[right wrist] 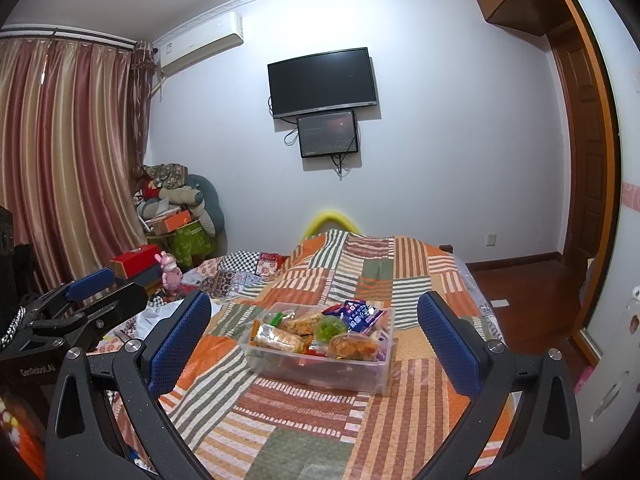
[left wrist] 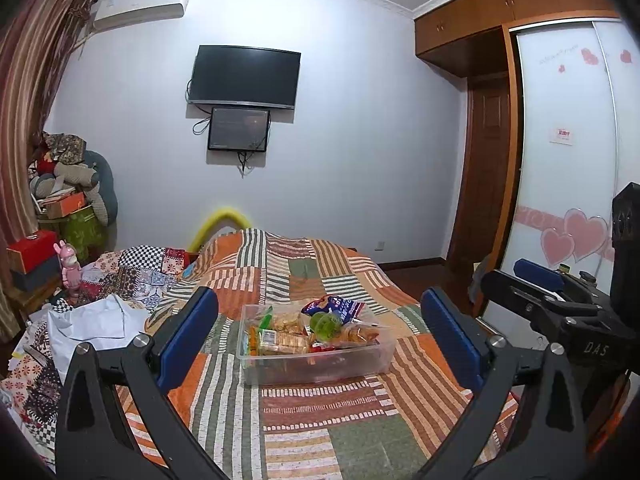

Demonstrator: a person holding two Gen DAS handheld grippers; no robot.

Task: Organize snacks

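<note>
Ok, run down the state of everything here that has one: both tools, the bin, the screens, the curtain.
Left tool: open, empty, held above the quilt.
Right tool: open, empty, held above the quilt.
Clear plastic bin: lidless, upright on the quilt, filled with snack packs.
Blue snack bag: in the bin, sticking up past the rim.
Wall TV: dark.
Small screen: below the TV, faintly lit.
Curtain: drawn shut.
</note>
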